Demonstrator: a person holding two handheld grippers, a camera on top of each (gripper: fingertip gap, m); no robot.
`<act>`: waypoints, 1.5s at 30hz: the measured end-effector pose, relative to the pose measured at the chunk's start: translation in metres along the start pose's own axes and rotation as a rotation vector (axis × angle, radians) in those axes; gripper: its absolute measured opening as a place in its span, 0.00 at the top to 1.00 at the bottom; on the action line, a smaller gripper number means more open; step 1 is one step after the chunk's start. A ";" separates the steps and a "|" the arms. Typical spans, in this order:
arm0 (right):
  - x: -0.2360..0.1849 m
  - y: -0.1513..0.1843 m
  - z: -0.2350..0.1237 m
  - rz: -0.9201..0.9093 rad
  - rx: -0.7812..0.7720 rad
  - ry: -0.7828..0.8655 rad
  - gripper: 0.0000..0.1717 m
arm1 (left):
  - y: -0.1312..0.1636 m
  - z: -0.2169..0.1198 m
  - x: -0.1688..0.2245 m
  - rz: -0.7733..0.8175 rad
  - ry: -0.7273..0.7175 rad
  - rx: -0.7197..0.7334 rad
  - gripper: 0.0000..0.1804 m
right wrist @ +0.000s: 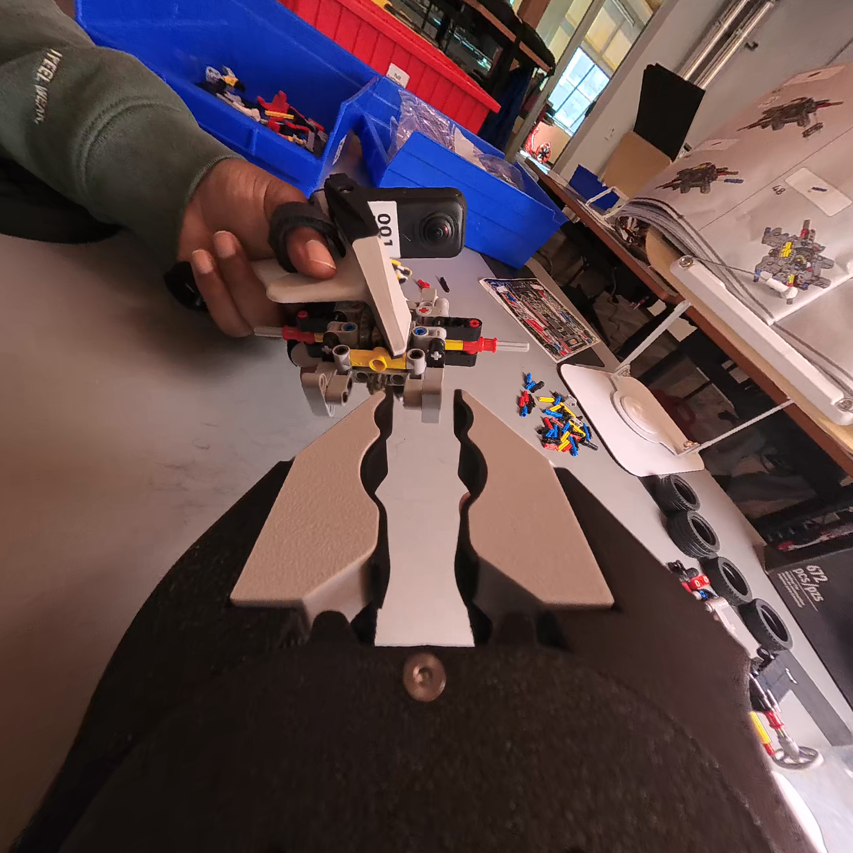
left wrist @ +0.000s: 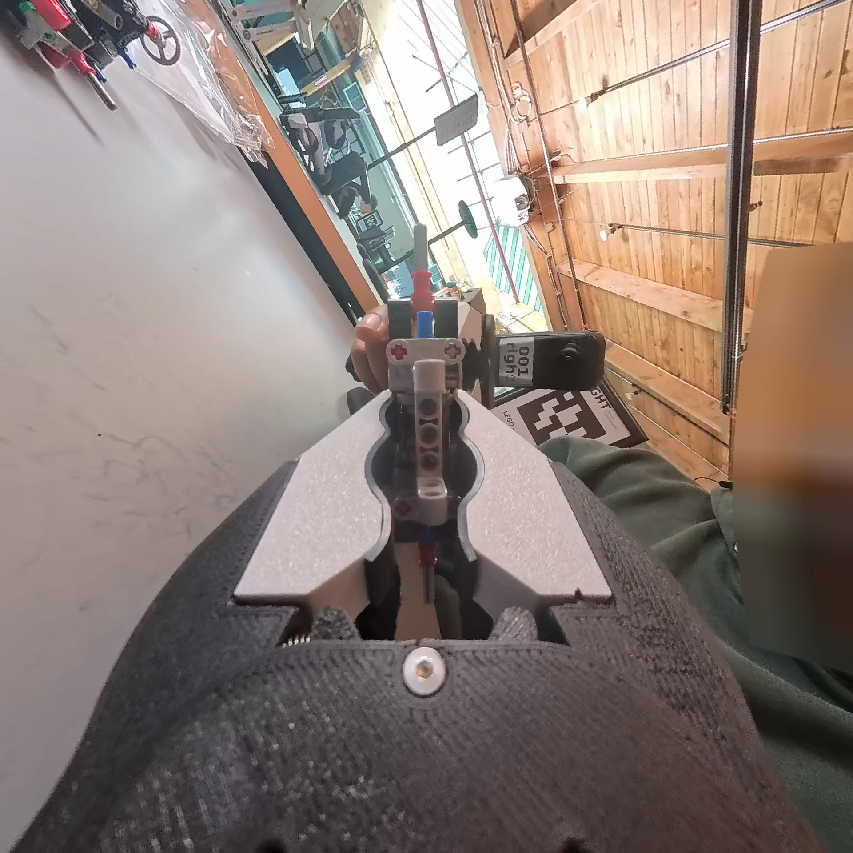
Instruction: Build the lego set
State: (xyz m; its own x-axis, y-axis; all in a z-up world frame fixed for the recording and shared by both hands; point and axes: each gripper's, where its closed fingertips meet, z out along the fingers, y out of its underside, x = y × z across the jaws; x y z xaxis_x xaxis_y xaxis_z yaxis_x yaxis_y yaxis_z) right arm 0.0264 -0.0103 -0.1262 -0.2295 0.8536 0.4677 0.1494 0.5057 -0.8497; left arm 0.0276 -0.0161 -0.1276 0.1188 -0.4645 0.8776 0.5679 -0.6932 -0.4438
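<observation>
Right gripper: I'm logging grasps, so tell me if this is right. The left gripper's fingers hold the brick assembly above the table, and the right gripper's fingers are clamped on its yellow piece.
Not quite. The right gripper is open and grips nothing; the right wrist view shows only table between its fingers, short of the yellow piece. The left gripper does hold the brick assembly above the table.

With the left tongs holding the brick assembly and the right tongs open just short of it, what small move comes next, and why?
Probably ease the right tongs forward to straddle the grey beam hanging from the brick assembly, then close. Their tips sit open just short of it, while the left tongs already clamp the assembly.
</observation>
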 end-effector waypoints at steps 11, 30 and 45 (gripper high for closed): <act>-0.002 -0.009 -0.001 -0.097 -0.011 0.038 0.91 | 0.004 0.004 0.010 -0.031 0.055 0.001 0.89; -0.002 -0.009 -0.001 -0.145 0.049 0.061 0.91 | 0.005 0.005 0.010 -0.003 0.068 -0.011 0.89; -0.005 -0.014 -0.012 0.127 0.126 -0.103 0.74 | 0.012 0.006 0.017 0.990 -0.201 -0.150 0.89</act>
State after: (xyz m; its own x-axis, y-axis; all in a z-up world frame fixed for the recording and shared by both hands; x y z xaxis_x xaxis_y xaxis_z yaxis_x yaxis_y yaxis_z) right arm 0.0373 -0.0205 -0.1138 -0.3145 0.8891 0.3327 0.0638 0.3694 -0.9271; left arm 0.0413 -0.0290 -0.1167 0.6219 -0.7749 0.1124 0.0342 -0.1165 -0.9926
